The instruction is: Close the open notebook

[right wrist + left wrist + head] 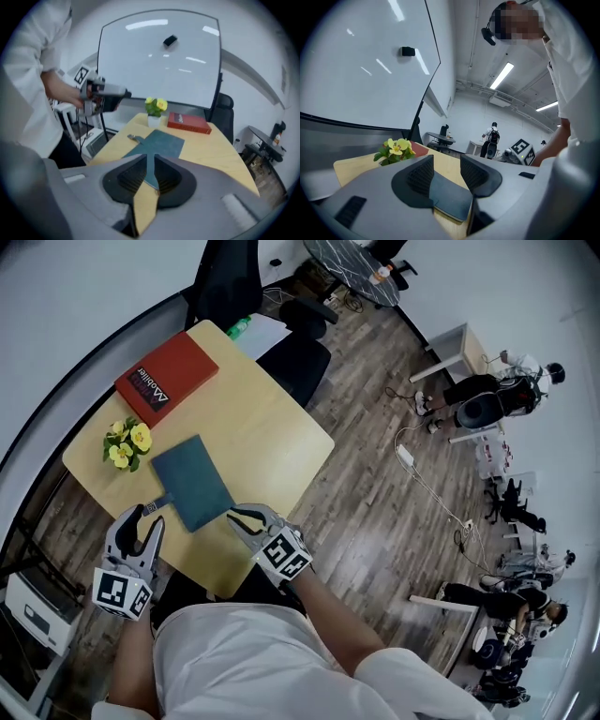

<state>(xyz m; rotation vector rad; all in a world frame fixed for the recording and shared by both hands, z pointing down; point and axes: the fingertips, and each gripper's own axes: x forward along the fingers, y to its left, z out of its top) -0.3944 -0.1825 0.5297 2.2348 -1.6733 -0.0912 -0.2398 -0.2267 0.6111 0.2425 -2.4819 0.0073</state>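
The teal notebook lies flat with its cover down on the light wooden table, a small strap tab sticking out at its near left corner. My left gripper hangs open just off that corner; in the left gripper view the notebook shows past the spread jaws of this gripper. My right gripper hovers over the notebook's near right corner, shut with nothing in it. In the right gripper view the notebook lies below the shut right gripper.
A red book lies at the table's far end, and a small pot of yellow flowers stands just beyond the notebook. A black office chair stands at the table's far right side. A whiteboard fills the wall behind.
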